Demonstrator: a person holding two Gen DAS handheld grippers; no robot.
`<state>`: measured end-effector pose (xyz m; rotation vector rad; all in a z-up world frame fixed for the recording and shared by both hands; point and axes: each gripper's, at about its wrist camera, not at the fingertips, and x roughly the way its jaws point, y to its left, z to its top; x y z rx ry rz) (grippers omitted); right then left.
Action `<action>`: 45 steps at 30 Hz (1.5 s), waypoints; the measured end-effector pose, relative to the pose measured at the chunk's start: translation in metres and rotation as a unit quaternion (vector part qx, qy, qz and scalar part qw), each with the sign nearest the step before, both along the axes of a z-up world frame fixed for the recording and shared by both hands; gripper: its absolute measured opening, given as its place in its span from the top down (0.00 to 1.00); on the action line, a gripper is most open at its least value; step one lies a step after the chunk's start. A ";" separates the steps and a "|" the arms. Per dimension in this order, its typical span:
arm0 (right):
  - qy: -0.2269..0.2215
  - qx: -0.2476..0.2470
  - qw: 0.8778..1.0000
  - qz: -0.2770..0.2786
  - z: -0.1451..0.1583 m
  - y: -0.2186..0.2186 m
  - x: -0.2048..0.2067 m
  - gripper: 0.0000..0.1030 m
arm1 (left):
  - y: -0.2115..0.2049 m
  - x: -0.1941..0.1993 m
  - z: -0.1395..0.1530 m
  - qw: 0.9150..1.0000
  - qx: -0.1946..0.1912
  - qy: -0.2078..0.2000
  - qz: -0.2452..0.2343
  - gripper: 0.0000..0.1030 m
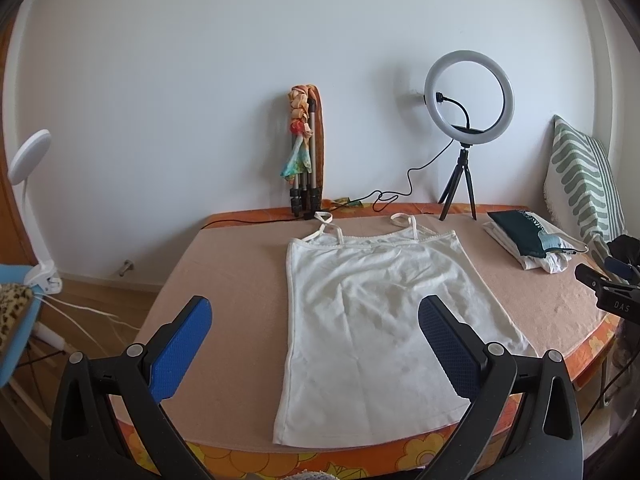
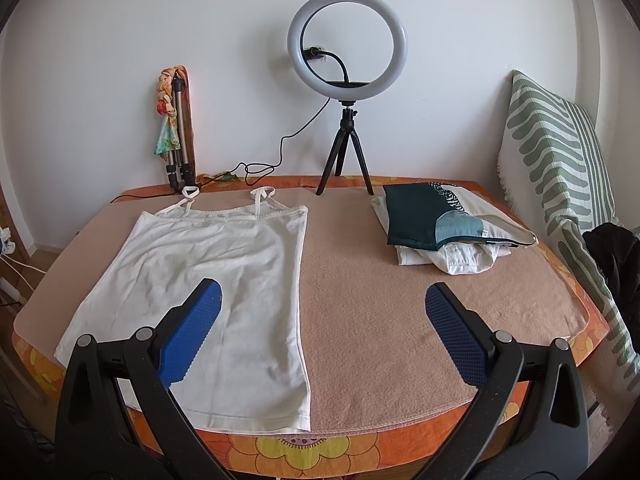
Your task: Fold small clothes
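1. left gripper (image 1: 316,344), black frame with blue textured pads, seen from the left wrist: jaws spread wide, nothing between them, held above the near part of the table.
2. same view: white cotton strappy camisole (image 1: 376,320) lies flat, face up, on the beige fleece-covered table (image 1: 232,280); straps point to the far wall, hem reaches the near table edge. risk: a pinch taken at the hem could catch only the top layer, so the back layer would lag and crease.
3. same view: thin shoulder straps lie loose near the black cable (image 1: 400,192) of the white ring light on a black tripod (image 1: 469,92). risk: a fold drawn from the far end could let the straps twist or flop out of the fold.
4. right gripper (image 2: 322,328), same make, seen from the right wrist: released, fingers wide apart, empty, its left pad over the camisole's lower half, its right pad over bare fleece.
5. same view: stack of folded clothes, dark green on white (image 2: 440,232), sits well apart to the right. risk: the fleece may grip the thin cotton and bunch it if the cloth is dragged rather than lifted.
6. same view: the hem meets the orange flowered table edge (image 2: 320,456). risk: a low approach may nip the fleece along with the hem.
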<state>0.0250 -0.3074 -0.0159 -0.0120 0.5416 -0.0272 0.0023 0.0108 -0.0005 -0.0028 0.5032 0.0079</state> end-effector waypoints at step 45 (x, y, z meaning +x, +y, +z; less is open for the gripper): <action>-0.002 0.000 1.000 0.001 0.001 0.003 0.000 0.00 | -0.001 -0.003 0.003 1.000 0.002 -0.004 0.001 0.00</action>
